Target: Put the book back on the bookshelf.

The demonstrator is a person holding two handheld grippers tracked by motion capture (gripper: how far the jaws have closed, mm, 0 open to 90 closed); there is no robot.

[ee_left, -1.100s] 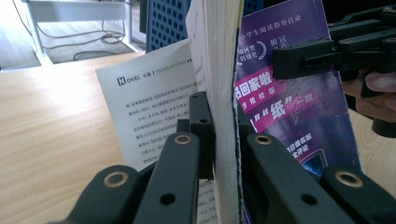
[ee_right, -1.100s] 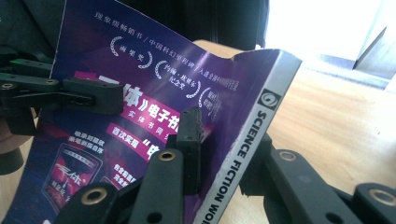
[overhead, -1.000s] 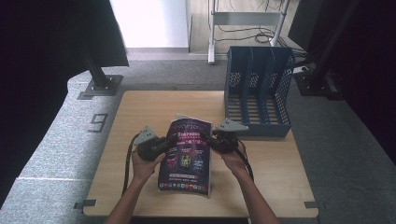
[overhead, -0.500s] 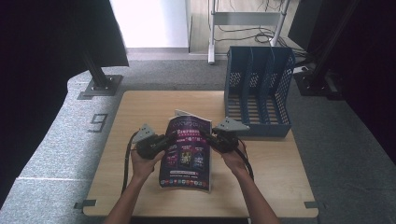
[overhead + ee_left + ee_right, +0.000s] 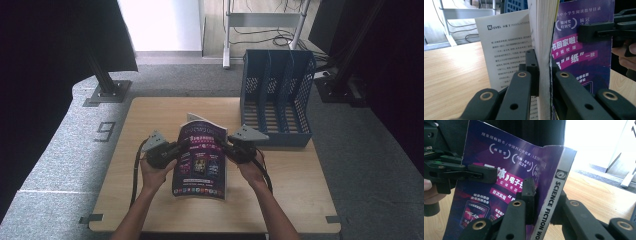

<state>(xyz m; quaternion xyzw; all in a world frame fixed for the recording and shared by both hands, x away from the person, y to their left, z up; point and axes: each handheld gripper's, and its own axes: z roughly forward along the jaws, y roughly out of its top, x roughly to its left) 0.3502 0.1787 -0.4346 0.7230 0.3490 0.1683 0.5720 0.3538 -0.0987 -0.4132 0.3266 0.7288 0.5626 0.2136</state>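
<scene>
A magazine (image 5: 200, 160) with a purple cover is held between both grippers, its far end tilted up and its near edge low over the table (image 5: 150, 115). My left gripper (image 5: 182, 146) is shut on its left, open-page edge. In the left gripper view the jaws (image 5: 543, 75) pinch the thick block of pages, with the purple cover (image 5: 574, 57) to their right. A white printed page (image 5: 506, 45) fans out apart from the block. My right gripper (image 5: 222, 145) is shut on the spine side. The right gripper view shows its jaws (image 5: 541, 205) clamped beside the spine lettering.
A blue slotted file rack (image 5: 275, 100) stands upright at the table's far right, its slots facing me. A dark post on a base plate (image 5: 107, 90) stands on the floor beyond the table's left corner. The far left of the tabletop is bare wood.
Both grippers have lifted the magazine's far end slightly higher and more upright. Their hold on it is unchanged.
</scene>
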